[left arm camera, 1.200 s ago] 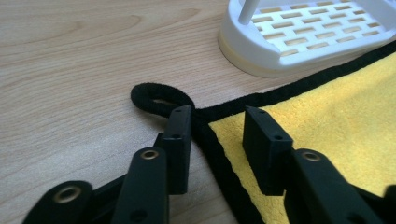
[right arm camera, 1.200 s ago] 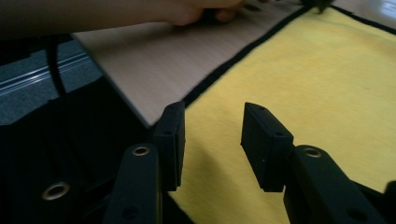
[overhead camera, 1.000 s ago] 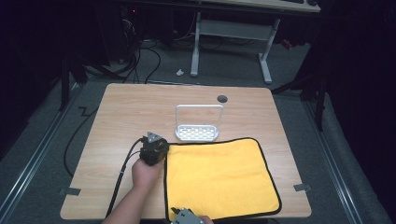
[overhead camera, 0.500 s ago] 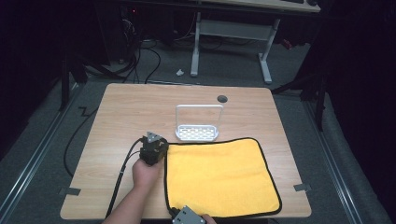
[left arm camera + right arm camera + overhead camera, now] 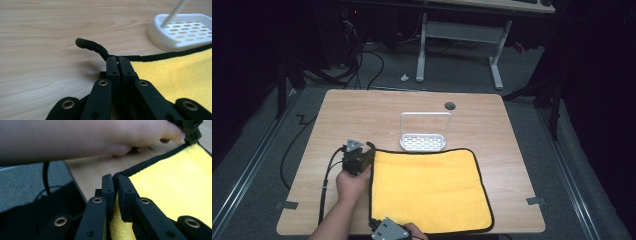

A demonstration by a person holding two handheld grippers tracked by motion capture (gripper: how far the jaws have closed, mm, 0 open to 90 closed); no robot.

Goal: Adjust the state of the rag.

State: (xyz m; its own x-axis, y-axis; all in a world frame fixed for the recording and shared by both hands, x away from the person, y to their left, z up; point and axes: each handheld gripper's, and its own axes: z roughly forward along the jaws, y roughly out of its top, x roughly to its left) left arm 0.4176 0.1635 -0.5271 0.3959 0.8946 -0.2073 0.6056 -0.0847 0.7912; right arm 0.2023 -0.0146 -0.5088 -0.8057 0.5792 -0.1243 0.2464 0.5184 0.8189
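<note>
A yellow cloth [image 5: 428,190] with a black hem lies flat on the wooden table [image 5: 362,115]. My left gripper [image 5: 368,150] sits at the cloth's far left corner. In the left gripper view its jaws are shut on the black hem [image 5: 117,59], and the corner tip [image 5: 85,44] curls up off the wood. My right gripper [image 5: 379,227] is at the near left corner, by the table's front edge. In the right gripper view it [image 5: 115,178] is shut on the cloth [image 5: 172,177] at that corner.
A white perforated soap dish [image 5: 424,141] with an upright wire frame stands just beyond the cloth's far edge. A round grommet hole [image 5: 450,105] sits near the table's back edge. The person's left hand [image 5: 87,137] and a black cable [image 5: 326,185] lie left of the cloth.
The right gripper has slid a little right along the front edge to the cloth's near left corner. The left gripper has stayed at the far left corner.
</note>
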